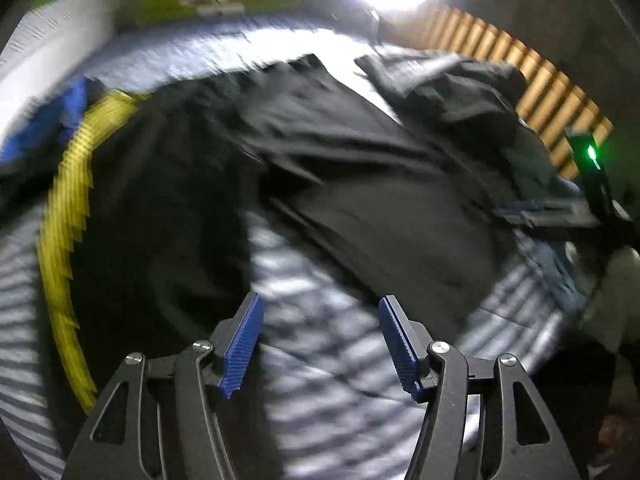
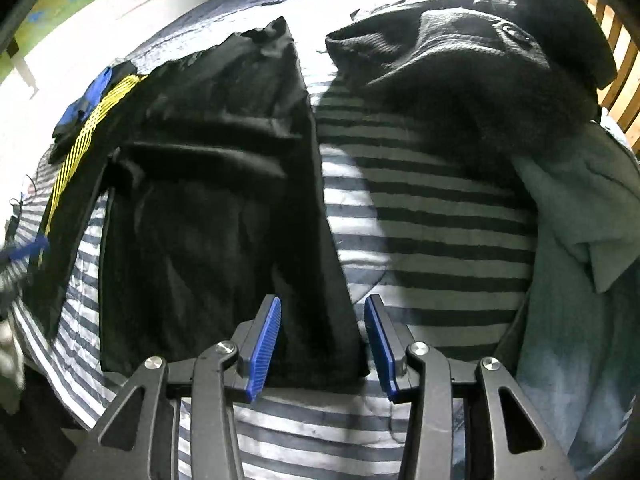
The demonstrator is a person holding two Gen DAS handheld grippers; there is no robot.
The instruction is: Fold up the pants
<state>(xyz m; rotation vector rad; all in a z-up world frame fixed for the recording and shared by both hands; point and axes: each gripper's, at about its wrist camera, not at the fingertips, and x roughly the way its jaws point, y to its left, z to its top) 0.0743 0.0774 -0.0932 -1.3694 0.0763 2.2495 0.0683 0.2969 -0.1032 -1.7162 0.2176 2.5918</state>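
Pants point(image 2: 224, 208), black, lie flat on the striped bed sheet point(image 2: 432, 216), left of a dark garment pile point(image 2: 472, 64). The right gripper point(image 2: 322, 348) has its jaws apart around the pants' near right corner, not closed on it. The left gripper point(image 1: 320, 344) hovers over the sheet beside the pants, jaws wide apart and empty; that view is blurred.

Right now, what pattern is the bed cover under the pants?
Grey and white stripes on the bed cover, clearest in the right wrist view.
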